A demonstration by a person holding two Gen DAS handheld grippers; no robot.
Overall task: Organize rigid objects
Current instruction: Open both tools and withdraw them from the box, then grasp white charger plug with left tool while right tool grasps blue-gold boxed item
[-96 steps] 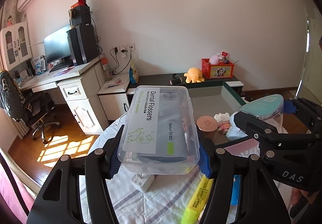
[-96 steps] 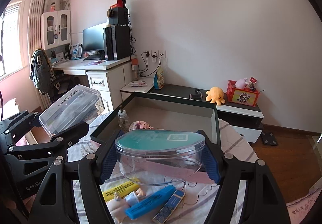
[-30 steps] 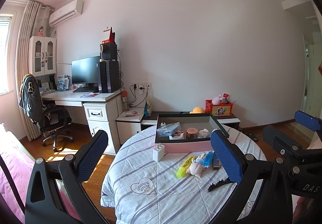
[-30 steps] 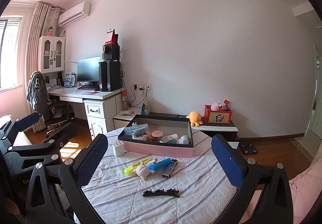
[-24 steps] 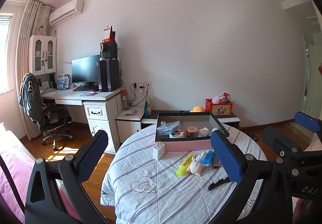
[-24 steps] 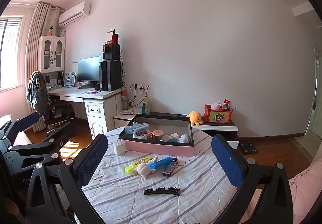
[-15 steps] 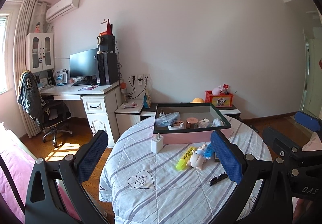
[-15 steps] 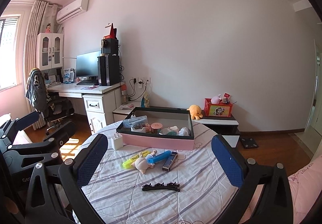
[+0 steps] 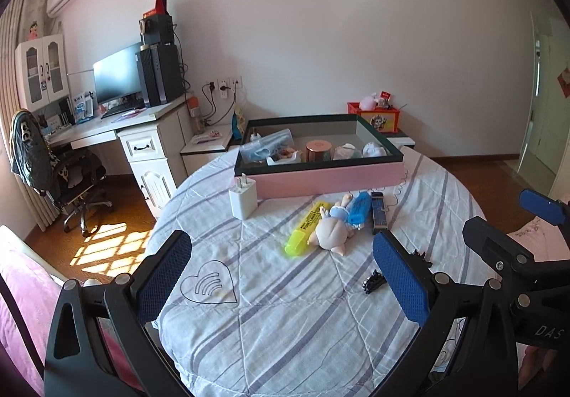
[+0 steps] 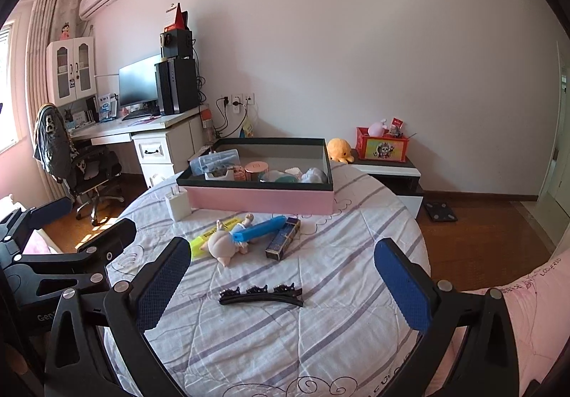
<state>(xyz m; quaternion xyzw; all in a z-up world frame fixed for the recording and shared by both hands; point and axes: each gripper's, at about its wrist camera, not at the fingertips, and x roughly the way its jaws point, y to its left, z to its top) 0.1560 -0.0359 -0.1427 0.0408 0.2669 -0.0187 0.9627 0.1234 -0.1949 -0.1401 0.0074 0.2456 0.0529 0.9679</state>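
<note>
The far contents of the pink box [image 10: 260,201] are partly hidden by its dark rim: a clear plastic case [image 10: 213,161], a copper-lidded tin [image 10: 255,169] and pale bundles at the right end are seen, but little else can be made out. The box stands at the back of the round surface [image 10: 320,325], which is covered by a striped quilt.

In front of it, a yellow highlighter [image 9: 308,227] is half covered by a small doll [image 9: 333,231]; "POINT LINER" can be read on its barrel in the left wrist view. A blue marker [image 10: 258,229] and a dark slim box [image 10: 283,238] lie just beside the doll; their print is too small to read. A white charger [image 9: 243,199] stands near the box's left corner. A black hair clip [image 10: 260,295] is partly cut off by a finger in the left view.

The left gripper [image 9: 281,277] and the right gripper [image 10: 281,284] are held with fingers spread wide, nothing between them. "DAS" is legible on the right gripper's body.
</note>
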